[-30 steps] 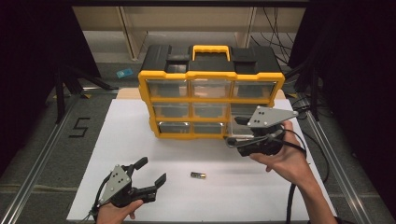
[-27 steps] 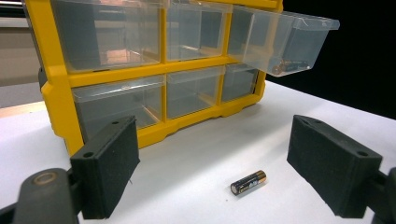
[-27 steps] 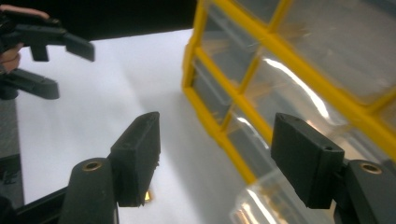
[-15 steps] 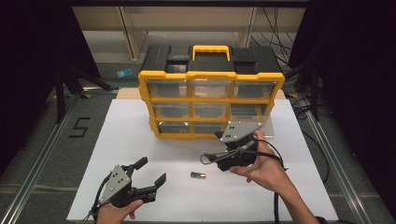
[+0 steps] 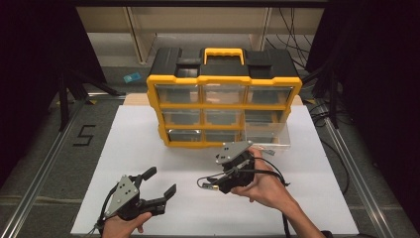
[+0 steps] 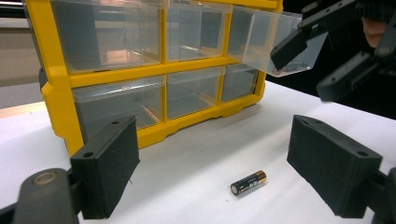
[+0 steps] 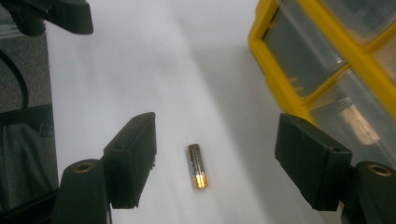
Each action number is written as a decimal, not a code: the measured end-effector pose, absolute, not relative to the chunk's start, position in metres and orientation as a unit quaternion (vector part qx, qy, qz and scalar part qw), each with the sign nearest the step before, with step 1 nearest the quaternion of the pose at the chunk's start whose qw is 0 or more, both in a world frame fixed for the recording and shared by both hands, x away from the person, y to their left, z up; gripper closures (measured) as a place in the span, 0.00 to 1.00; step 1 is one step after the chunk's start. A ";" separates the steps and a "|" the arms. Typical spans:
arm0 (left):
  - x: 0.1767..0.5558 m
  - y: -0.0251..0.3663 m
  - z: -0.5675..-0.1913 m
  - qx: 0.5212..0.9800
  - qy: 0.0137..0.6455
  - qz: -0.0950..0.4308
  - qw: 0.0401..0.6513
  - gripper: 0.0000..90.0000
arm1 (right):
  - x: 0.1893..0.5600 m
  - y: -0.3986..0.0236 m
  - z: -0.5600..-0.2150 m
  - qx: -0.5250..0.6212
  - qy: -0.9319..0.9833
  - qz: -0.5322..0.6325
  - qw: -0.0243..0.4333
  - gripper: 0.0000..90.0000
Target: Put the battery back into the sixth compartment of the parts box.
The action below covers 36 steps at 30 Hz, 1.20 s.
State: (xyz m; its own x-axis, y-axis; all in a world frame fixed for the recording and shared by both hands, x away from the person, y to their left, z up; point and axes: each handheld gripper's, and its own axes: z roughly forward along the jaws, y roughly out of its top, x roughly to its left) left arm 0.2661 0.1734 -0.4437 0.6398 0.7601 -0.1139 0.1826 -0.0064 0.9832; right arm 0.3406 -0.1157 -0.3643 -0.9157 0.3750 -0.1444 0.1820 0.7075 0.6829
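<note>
Since earlier frame, right hand-held gripper (image 5: 210,184) dropped from organizer (image 5: 223,96) front toward desk (image 5: 138,134). Jaws just widened, stand apart over battery (image 7: 197,165), not touching. Battery flat on desk. Left hand-held gripper (image 5: 161,181) apart, idle.

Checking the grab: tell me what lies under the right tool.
Under the open right tool a battery lies on the white table, untouched between the jaws. In the high view the tool hides most of it.
</note>
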 end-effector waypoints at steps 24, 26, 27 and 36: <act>0.266 0.174 -0.444 0.669 0.353 0.237 0.610 0.18 | 0.360 -0.095 -0.426 0.141 0.947 0.281 0.071 0.34; 0.266 0.174 -0.444 0.669 0.353 0.237 0.610 0.18 | 0.360 -0.094 -0.428 0.148 0.948 0.273 0.071 0.34; 0.266 0.174 -0.444 0.669 0.353 0.237 0.610 0.18 | 0.360 -0.093 -0.429 0.152 0.950 0.264 0.068 0.35; 0.266 0.174 -0.444 0.669 0.352 0.237 0.610 0.18 | 0.370 -0.087 -0.445 0.152 0.958 0.235 0.056 0.41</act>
